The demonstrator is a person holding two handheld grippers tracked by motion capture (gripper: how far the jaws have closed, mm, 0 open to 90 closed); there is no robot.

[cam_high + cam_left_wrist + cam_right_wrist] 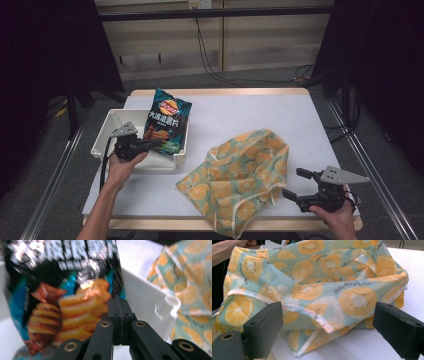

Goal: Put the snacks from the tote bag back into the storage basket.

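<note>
You are holding your left gripper [150,145], jaws pressed together with nothing between them, just in front of the chip bag [167,125] standing upright in the white bin [102,135], while your right gripper [300,186] is waiting, jaws spread, beside the orange-print cloth bag [240,175].

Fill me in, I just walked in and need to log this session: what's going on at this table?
A person works with a gripper in each hand. The left gripper, jaws closed, is at the lower edge of a chip bag standing in a white bin; whether it pinches the bag is unclear. The right gripper, jaws open, waits beside a crumpled orange-print fabric bag on the table.
</note>
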